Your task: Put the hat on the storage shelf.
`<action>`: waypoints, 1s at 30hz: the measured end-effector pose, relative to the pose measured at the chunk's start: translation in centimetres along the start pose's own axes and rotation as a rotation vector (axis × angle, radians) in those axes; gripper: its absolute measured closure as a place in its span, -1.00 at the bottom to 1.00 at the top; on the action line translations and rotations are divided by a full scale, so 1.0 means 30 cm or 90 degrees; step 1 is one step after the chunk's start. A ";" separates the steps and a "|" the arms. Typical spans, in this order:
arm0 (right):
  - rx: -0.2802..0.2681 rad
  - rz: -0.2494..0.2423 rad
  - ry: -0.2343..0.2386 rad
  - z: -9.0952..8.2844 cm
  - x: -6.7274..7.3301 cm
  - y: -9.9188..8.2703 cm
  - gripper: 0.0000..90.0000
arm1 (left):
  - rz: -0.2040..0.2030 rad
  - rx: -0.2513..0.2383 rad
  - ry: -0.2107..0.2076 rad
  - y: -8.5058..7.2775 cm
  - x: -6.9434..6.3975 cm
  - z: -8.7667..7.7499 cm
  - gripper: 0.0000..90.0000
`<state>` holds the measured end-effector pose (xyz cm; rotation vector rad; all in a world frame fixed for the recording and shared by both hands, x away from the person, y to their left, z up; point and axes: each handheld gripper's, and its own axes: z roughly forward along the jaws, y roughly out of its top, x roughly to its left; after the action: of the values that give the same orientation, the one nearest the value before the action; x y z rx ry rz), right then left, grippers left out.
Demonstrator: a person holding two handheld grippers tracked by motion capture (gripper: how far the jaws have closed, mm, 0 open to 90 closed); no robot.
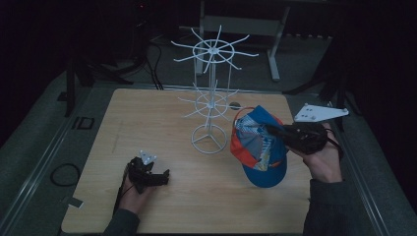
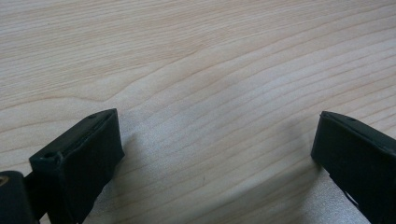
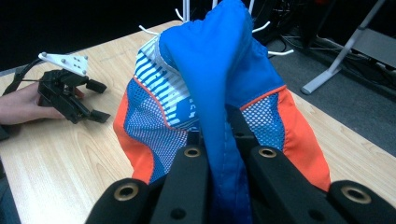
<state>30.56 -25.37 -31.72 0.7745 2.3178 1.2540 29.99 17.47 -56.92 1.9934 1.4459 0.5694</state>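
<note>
A blue and orange cap [image 1: 259, 147] with mesh panels hangs above the table at the right, just right of the white wire rack [image 1: 210, 93]. My right gripper [image 1: 280, 132] is shut on the cap's blue fabric; in the right gripper view the cap [image 3: 210, 79] bulges up from between the two jaws, which pinch it. My left gripper [image 1: 160, 174] rests low on the wooden table [image 1: 147, 123] at the front left, open. In the left gripper view its two black jaws stand wide apart over bare wood [image 2: 210, 93] with nothing between them.
The rack has two tiers of spokes on a round wire base [image 1: 209, 139] near the table's middle. The left gripper [image 3: 95, 100] lies across the table in the right gripper view. A metal stand [image 1: 273, 44] and cables sit on the dark floor beyond.
</note>
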 end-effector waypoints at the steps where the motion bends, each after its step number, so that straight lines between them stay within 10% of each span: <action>1: 0.000 0.000 0.000 0.000 0.000 0.000 0.97 | 0.000 0.000 0.000 0.000 0.000 0.000 -0.95; 30: -0.022 -0.022 0.008 -0.022 0.027 0.046 0.97 | 0.000 0.000 0.000 0.000 0.000 0.000 -0.95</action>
<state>29.96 -24.66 -30.27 0.7143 2.3036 1.2849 29.99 17.47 -56.92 1.9935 1.4460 0.5697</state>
